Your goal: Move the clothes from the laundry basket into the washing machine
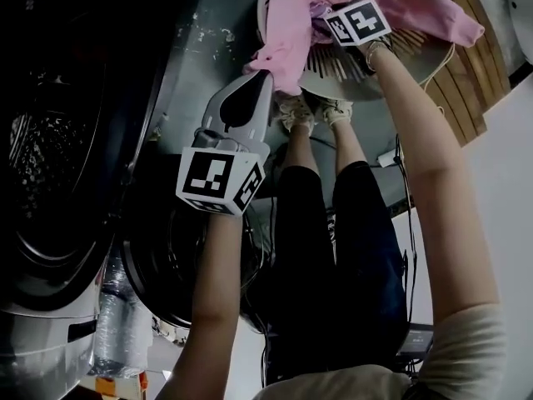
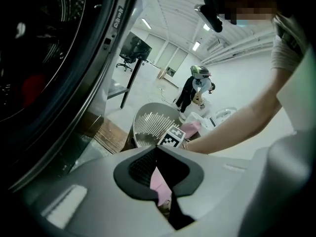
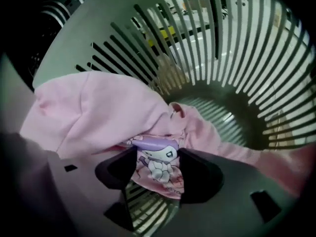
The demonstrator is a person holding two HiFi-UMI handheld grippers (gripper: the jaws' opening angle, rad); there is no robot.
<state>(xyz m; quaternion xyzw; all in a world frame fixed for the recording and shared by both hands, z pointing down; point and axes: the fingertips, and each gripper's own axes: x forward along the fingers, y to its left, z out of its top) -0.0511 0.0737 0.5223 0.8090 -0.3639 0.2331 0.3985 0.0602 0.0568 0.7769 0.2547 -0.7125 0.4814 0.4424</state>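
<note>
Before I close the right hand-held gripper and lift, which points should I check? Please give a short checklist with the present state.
1. Left hand-held gripper shut on the pink garment: ok.
2. Right hand-held gripper open, cartoon-print cloth between its jaws: ok.
3. Garment free of the laundry basket: not ok, it hangs over the rim.
4. Washing machine drum uncovered: ok.
5. Both hand-held grippers on one piece: cannot tell.

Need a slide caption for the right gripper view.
Right gripper, jaws open, with the cartoon print of a pink garment between them, draped across a slatted laundry basket.
</note>
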